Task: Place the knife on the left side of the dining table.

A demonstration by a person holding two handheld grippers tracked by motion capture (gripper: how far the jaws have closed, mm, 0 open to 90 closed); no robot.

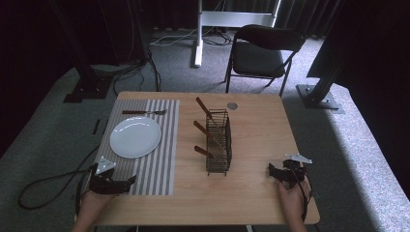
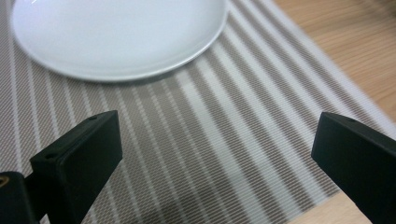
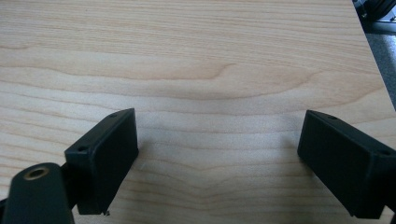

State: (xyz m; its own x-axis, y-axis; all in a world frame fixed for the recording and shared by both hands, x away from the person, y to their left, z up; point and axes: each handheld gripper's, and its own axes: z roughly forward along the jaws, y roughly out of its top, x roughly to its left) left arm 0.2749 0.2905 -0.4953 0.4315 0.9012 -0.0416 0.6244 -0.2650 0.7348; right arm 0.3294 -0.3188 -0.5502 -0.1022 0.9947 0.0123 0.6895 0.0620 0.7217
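left gripper (image 1: 131, 182) resting with jaws apart near plate (image 1: 135, 137) | right gripper (image 1: 271, 172) idling, jaws apart, empty | fork (image 1: 144, 112) laid; cutlery waiting in rack (image 1: 218, 141)

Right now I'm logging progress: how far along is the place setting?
Done: plate on the striped mat, one utensil laid beyond it. In hand: nothing; left gripper and right gripper are open. Left: three wooden-handled utensils in the wire caddy.

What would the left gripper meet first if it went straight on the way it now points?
Probably the white plate. The left gripper, jaws open, hangs over the striped placemat and its own view looks straight at the plate's near rim. If it travels low, it may brush the mat first; height is unclear.
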